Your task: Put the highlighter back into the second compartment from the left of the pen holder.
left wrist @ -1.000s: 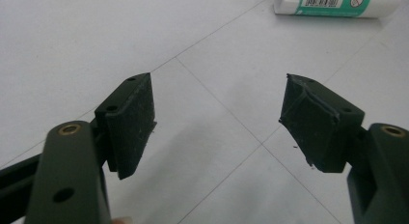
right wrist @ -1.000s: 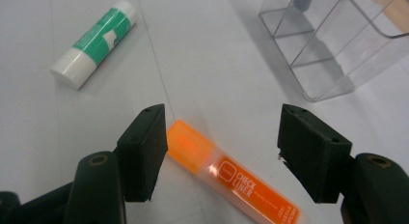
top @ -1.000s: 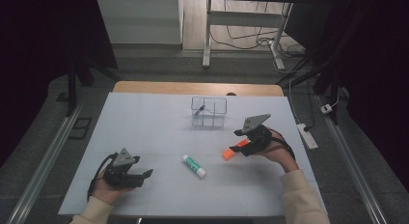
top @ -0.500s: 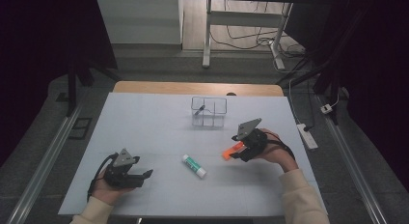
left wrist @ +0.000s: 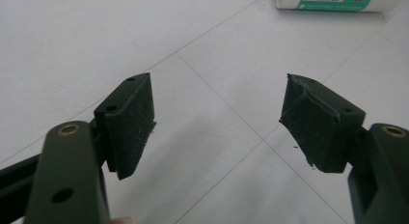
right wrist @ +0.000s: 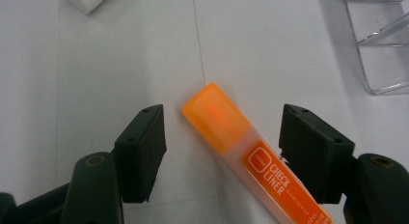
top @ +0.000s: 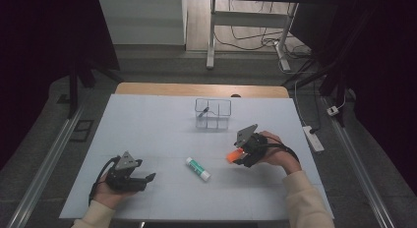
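Your right gripper (right wrist: 222,156) stands spread around the light, smooth orange highlighter (right wrist: 251,156); pinch its stiff barrel across the middle.

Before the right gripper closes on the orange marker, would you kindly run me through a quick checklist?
1. Right gripper open: ok.
2. Marker lies between its fingers: ok.
3. Marker square to the fingers: not ok, it lies slanted.
4. Fingers touching the marker: cannot tell; a gap shows on the near side.
5. Left gripper open and holding nothing: ok.
6. Glue stick apart from the marker: ok.
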### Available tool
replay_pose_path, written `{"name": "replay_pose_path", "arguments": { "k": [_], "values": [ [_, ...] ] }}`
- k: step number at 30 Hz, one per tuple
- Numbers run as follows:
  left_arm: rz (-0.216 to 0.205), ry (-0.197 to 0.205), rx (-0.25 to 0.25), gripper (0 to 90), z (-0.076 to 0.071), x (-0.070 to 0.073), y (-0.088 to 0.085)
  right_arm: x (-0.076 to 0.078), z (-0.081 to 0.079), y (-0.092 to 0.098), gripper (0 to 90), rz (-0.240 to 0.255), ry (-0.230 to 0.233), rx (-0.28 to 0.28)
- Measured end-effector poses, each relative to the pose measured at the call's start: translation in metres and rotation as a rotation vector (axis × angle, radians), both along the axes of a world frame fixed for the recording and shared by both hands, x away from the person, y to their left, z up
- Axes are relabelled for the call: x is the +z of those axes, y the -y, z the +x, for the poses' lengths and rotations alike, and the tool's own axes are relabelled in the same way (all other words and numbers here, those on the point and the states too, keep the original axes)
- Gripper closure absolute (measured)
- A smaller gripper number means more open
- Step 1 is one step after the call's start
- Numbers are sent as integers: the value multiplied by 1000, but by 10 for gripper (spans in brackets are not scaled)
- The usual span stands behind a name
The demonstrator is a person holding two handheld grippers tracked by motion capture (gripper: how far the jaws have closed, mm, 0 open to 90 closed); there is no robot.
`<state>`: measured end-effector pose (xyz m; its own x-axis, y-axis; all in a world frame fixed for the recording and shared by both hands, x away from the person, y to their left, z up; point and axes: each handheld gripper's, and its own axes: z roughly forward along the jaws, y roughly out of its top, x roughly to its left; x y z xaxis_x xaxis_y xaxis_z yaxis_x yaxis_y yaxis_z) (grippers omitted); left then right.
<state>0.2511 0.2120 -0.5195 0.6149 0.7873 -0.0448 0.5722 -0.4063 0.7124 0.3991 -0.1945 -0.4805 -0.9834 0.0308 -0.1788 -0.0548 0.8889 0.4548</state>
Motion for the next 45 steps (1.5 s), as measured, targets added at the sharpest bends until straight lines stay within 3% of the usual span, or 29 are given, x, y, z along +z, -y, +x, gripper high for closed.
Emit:
{"name": "replay_pose_path", "arguments": {
  "k": [10,15,21,25,33,42,45],
  "values": [
    [-2,8,-2,273,-1,0,-1,-6,7,-5,373,-35,-7,22],
    [-1,7,0,272,-1,0,-1,-11,7,-9,392,-90,2,42],
    [0,7,-1,272,-2,0,-2,-15,8,-12,428,-111,2,43],
    [-3,5,2,272,-1,-1,-2,-17,10,-13,463,-131,24,46],
    [6,5,2,271,-2,-1,0,-17,12,-13,620,-121,18,64],
    [5,8,1,271,-2,-1,-1,-17,12,-13,640,-116,25,75],
    [3,9,3,271,-2,-1,-2,-15,13,-12,641,-94,24,65]
  ]
}}
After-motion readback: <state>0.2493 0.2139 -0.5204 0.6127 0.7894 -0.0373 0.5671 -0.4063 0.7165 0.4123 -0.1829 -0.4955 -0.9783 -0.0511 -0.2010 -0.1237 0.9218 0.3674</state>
